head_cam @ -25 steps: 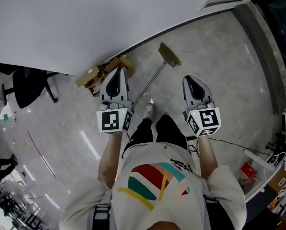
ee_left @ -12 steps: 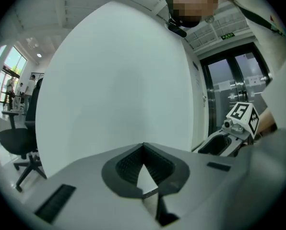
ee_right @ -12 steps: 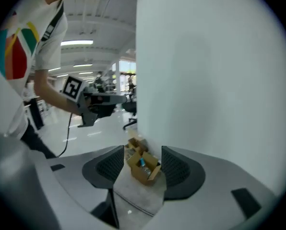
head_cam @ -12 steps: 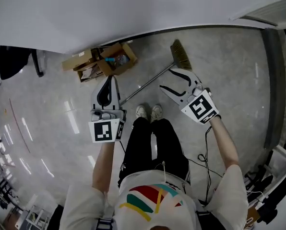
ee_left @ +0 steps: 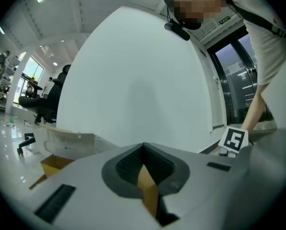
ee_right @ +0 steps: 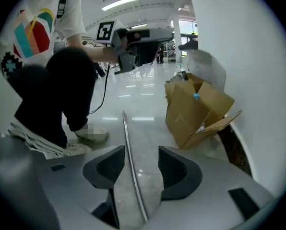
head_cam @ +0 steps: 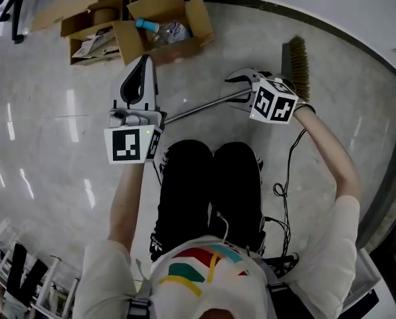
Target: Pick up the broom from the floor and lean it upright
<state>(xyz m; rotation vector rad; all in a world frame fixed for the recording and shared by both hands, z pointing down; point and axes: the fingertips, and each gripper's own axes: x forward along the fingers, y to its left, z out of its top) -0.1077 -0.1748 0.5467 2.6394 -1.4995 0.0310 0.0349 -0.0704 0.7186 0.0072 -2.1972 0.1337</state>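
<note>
Your right gripper (head_cam: 232,92), jaws just opened, straddles the brown-bristled broom (head_cam: 296,58)'s thin silver metal handle (head_cam: 198,108) ungripped, ready to close; your left gripper (head_cam: 143,65) is clenched, empty.

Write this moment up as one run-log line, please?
right hand-held gripper: just opened, jaws astride broom handle, not gripping | left hand-held gripper: shut, empty | broom: lying on floor

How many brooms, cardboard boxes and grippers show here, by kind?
broom: 1
cardboard boxes: 2, both open
grippers: 2, the left gripper and the right gripper
total: 5
</note>
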